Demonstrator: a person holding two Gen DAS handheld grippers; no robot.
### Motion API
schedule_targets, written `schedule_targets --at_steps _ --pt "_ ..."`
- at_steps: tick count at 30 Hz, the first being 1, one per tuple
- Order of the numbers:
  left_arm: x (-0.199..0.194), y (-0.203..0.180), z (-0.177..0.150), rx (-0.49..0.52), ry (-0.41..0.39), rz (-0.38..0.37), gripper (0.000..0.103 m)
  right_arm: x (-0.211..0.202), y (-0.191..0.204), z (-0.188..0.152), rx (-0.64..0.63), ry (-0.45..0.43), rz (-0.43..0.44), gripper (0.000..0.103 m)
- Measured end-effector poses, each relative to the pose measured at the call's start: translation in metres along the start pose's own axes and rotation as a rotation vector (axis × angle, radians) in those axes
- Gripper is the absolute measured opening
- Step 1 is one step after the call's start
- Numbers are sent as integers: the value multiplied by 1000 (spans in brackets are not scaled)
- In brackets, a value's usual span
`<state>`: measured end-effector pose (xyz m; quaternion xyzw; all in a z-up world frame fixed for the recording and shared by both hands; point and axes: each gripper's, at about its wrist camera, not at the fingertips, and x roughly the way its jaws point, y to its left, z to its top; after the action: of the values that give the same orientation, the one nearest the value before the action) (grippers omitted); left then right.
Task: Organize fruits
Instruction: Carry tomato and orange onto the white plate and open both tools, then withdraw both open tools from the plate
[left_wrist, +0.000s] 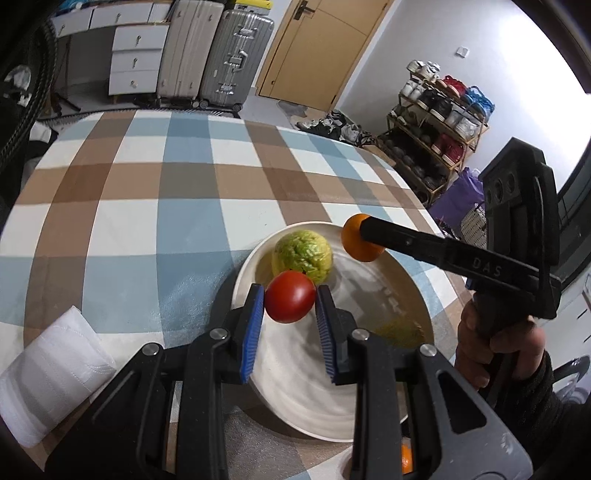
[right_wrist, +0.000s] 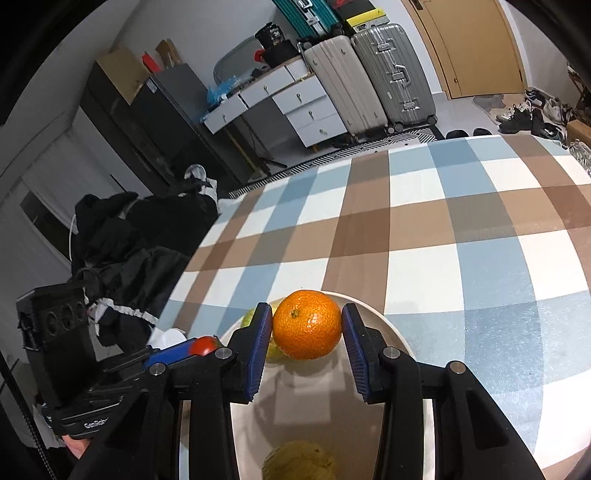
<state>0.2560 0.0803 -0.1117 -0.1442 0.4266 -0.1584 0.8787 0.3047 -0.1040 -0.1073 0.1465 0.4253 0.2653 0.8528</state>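
Observation:
A white bowl (left_wrist: 295, 369) sits on the checked tablecloth. A green bumpy fruit (left_wrist: 303, 254) lies at its far side, and another yellow-green fruit (left_wrist: 400, 332) lies inside at the right. My left gripper (left_wrist: 290, 302) is shut on a red tomato (left_wrist: 290, 301) above the bowl. My right gripper (right_wrist: 306, 326) is shut on an orange (right_wrist: 306, 325) above the bowl's (right_wrist: 391, 332) far rim; it also shows in the left wrist view (left_wrist: 360, 238). A green fruit (right_wrist: 299, 461) lies below it.
A white paper roll (left_wrist: 51, 373) lies on the table at the near left. Another orange piece (left_wrist: 406, 459) peeks out under my left gripper. Suitcases (left_wrist: 218, 55), drawers and a shoe rack (left_wrist: 436, 129) stand beyond the table.

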Motion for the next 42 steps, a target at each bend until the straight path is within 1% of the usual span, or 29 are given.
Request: schedule_targets --at_steps 4,9,11,12,14,18,19,21,22,23,25,27,28,29,30,31,32,39,42 --pt "3 2 -1 0 13 4 26 11 2 -1 -5 27 -22 40" --pt "6 1 0 5 26 -6 26 16 3 -2 -14 35 -38 40" --pt "5 -1 -1 8 23 4 26 17 3 -2 -11 40 -24 41" --pt "4 -3 -1 10 22 17 26 17 4 -2 -10 39 -21 48" --pt "0 -5 -2 6 24 29 26 10 5 -3 -8 19 -13 55" --pt "-14 -12 -8 11 8 52 27 -18 10 -8 -4 -43 -1 56" --pt "-19 -15 -10 14 4 60 29 -27 12 -11 -6 -55 4 57" --pt "-29 -20 -14 16 -5 71 36 -42 17 -19 -20 -80 -1 67" --pt "-35 -25 -17 22 -15 84 43 -54 22 -25 -35 -101 -15 67" --pt "-41 -29 -19 29 -24 96 47 -64 26 -31 -51 -119 -24 68" --pt "-52 -38 -25 40 -39 107 50 -81 33 -41 -70 -146 -32 74" --pt "-64 -48 -31 54 -53 124 55 -103 42 -54 -98 -189 -45 86" --pt "-70 -53 -35 60 -62 135 60 -113 46 -60 -112 -211 -55 90" --pt "-76 -59 -38 66 -72 145 67 -125 52 -68 -131 -238 -68 95" --pt "-82 -65 -43 74 -83 153 70 -133 56 -73 -141 -252 -73 97" --pt "-89 -70 -47 81 -92 158 75 -143 61 -81 -155 -269 -76 98" --pt "-95 -76 -51 89 -103 163 77 -152 65 -87 -166 -281 -73 101" --pt "-126 -103 -78 130 -139 220 85 -192 88 -131 -225 -354 -111 103" --pt "-138 -110 -92 144 -151 223 91 -201 94 -147 -234 -370 -126 103"
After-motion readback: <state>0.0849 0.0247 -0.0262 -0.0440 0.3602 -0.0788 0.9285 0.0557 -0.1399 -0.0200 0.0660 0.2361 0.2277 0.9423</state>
